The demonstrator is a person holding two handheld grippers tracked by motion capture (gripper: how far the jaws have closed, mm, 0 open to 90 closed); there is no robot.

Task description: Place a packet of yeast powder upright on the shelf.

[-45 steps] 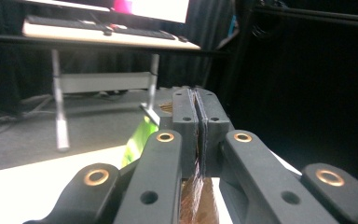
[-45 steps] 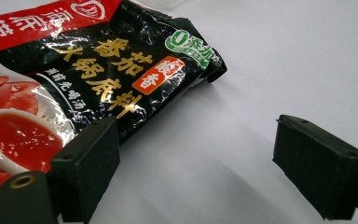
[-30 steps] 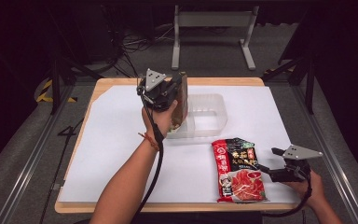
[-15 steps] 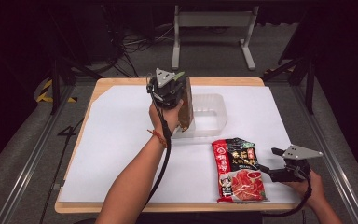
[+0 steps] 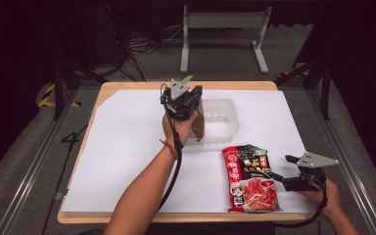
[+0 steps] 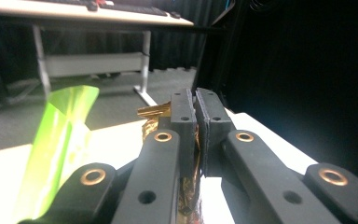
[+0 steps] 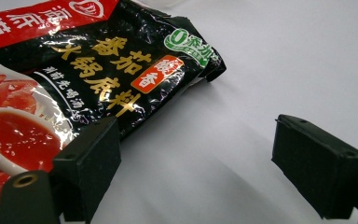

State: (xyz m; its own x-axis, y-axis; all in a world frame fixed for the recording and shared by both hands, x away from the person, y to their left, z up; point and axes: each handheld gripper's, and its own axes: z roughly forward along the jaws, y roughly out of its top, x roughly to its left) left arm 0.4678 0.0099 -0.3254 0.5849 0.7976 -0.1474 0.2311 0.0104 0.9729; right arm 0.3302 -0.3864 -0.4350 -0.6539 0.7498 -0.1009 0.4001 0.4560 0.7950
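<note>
**Brown packet hangs at the tub while the sauce pouch waits**

Here's the left gripper point(image 5: 192, 100), raised above the bench point(image 5: 127, 147), its fingers point(image 6: 186, 116) pressed together on the top edge of a brown foil packet point(image 5: 198, 128). In the left gripper view the gold-brown foil is pinched right between the two black pads, and a green wrapper point(image 6: 58, 140) stands just beside them. Gripped by its top edge, the packet dangles freely and points straight down, which looks like the sensible way to feed it into the clear plastic tub point(image 5: 220, 120). Its lower end sits at the tub's near-left wall; whether it is already inside the rim or just in front of it, I can't tell from above.

Over on the right, the right gripper point(image 5: 279, 178) rests low at the bench's near edge, fingers point(image 7: 91, 158) well apart, open toward the red-and-black sauce pouch point(image 5: 249, 178) lying flat on the white sheet. One finger sits just at the pouch's edge, the other out over bare sheet. That reads as a gripper parked and ready, likely the next pick.

And the change: compared with a second ago, the left hand has carried the packet down and across toward the tub, so it now hangs closer to the opening. The right gripper and the pouch sit exactly where they were.
</note>
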